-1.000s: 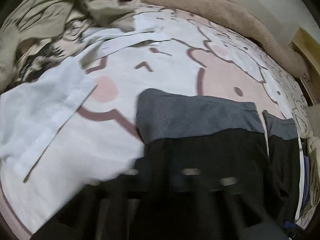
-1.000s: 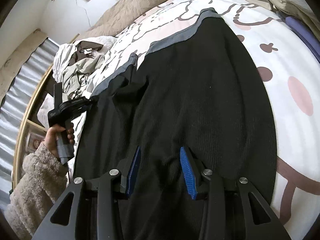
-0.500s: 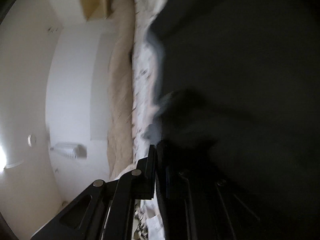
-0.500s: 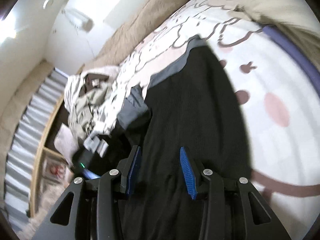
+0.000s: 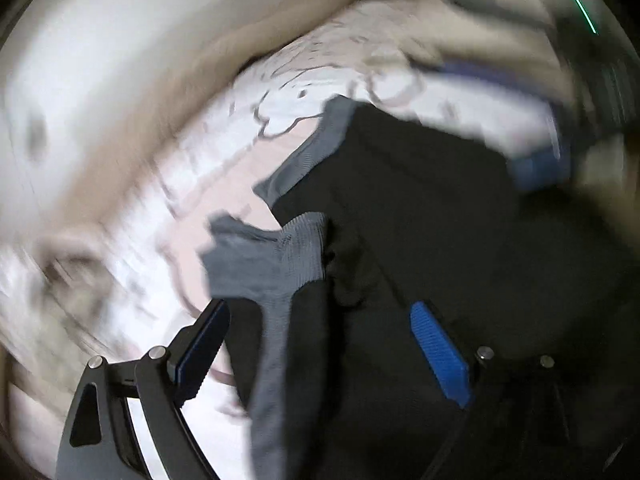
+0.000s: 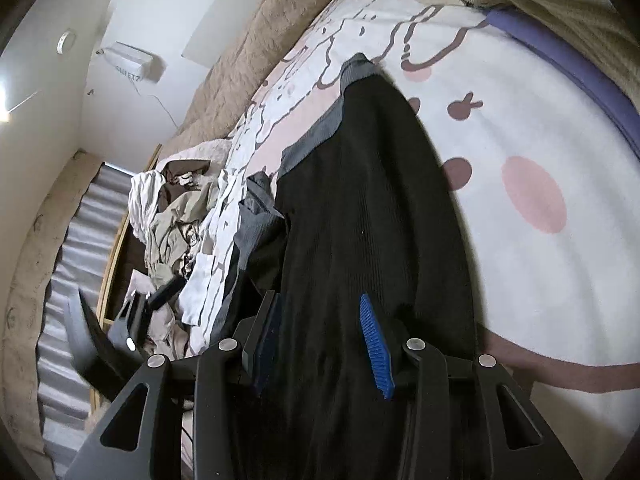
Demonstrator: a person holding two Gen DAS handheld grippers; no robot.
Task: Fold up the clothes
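Observation:
A black knit sweater (image 6: pixel 360 216) with a grey hem (image 6: pixel 320 132) lies lengthwise on the cartoon-print bedsheet (image 6: pixel 540 280). Its sleeve with a grey cuff (image 5: pixel 272 264) is folded over the body at the left. My right gripper (image 6: pixel 320 344) is open, its blue pads just above the near end of the sweater. My left gripper (image 5: pixel 320 344) is open and holds nothing; the grey-cuffed sleeve lies between its fingers. The left wrist view is blurred by motion. The left gripper also shows in the right wrist view (image 6: pixel 132 320), beside the bed's left edge.
A heap of beige and white clothes (image 6: pixel 172 208) lies at the bed's left side. A tan quilted blanket (image 6: pixel 260 40) runs along the far edge. A beige cover with a purple band (image 6: pixel 560 52) lies at the right. A radiator and wooden frame stand at the left.
My left gripper has swung round quickly and opened, letting go of the sleeve now folded onto the body. My right gripper has stayed open over the sweater.

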